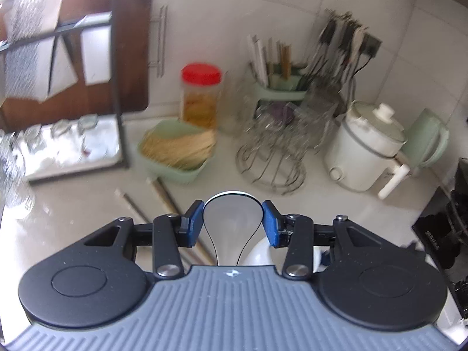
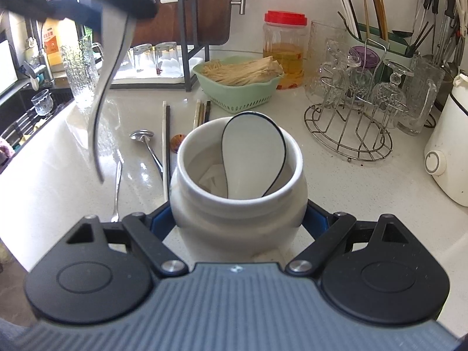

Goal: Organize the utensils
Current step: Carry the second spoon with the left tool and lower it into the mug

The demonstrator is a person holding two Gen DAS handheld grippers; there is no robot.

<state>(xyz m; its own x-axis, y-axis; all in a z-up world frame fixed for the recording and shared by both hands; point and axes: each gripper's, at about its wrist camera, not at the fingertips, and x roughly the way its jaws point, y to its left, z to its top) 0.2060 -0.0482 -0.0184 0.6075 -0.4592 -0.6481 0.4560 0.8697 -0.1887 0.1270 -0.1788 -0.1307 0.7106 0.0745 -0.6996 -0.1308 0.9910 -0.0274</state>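
A white spoon with a dark rim [image 1: 232, 228] is pinched by the left gripper [image 1: 233, 223], its bowl lying squarely between the two blue pads [image 1: 195, 224], one pad pressed against each edge and the bowl's tip reaching just past them. In the right wrist view the same spoon [image 2: 109, 67] is seen hanging handle-down at the upper left, above the countertop [image 2: 351, 181], with the left gripper [image 2: 87, 8] blurred above it. Below it, a metal spoon [image 2: 117, 187], a small ladle [image 2: 144, 140] and several chopsticks [image 2: 167, 146] are laid loose on the countertop. Further right, a white ceramic jar [image 2: 238, 204] is clamped by the right gripper [image 2: 238, 222], whose blue fingers [image 2: 159, 222] are spread wide and set against the jar's two sides. A second dark-rimmed white spoon [image 2: 253, 152] is stood inside the jar, bowl up, leaned against the far rim. A green basket [image 2: 237, 96] and a wire glass rack [image 2: 348, 134] are seen behind.
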